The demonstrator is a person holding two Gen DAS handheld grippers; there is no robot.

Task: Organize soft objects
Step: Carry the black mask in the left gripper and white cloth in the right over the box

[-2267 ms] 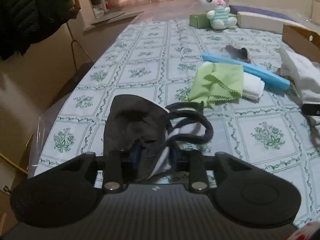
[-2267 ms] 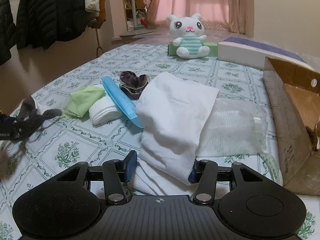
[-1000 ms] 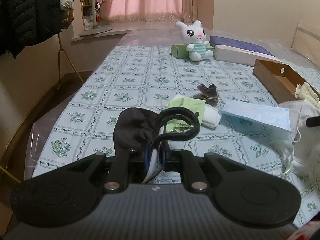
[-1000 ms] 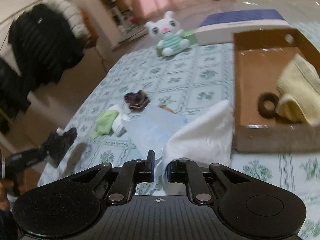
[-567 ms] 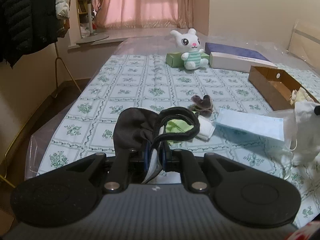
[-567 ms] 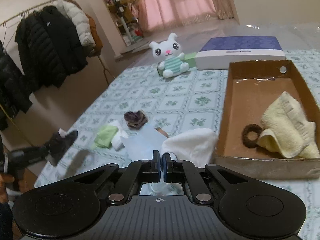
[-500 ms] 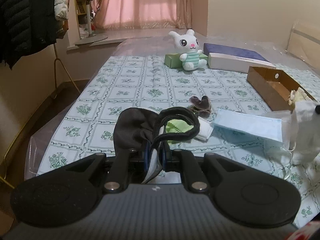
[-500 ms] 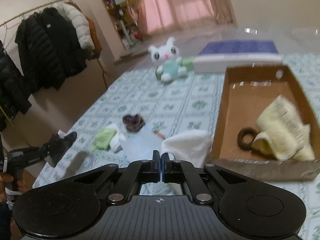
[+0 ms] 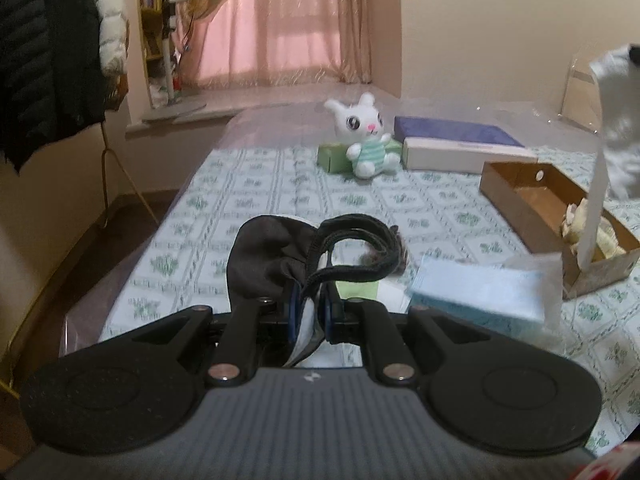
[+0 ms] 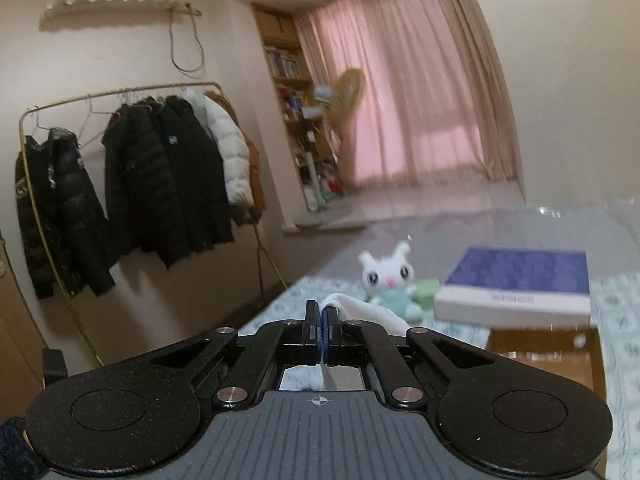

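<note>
Across the bed with its green floral-tile sheet point(image 9: 248, 208), the biggest change sits on the right: the white soft cloth point(image 9: 616, 92) that lay spread on the sheet beside the open brown cardboard box point(image 9: 516, 188) a couple of seconds ago now hangs in the air above that box, with a pale blue rectangular face mask point(image 9: 476, 292) dangling beneath it. From the right wrist view the right hand-held gripper point(image 10: 322, 330) is clenched tight on a thin fold of that cloth and has tipped up toward the room. I judge the cloth is on its way into the box, where a pale yellow towel point(image 9: 580, 220) already lies. Nearer me, the left hand-held gripper point(image 9: 310, 308) has risen slightly, still grasping the black fabric mask with looped straps point(image 9: 272, 260), held over the sheet, waiting its turn.
</note>
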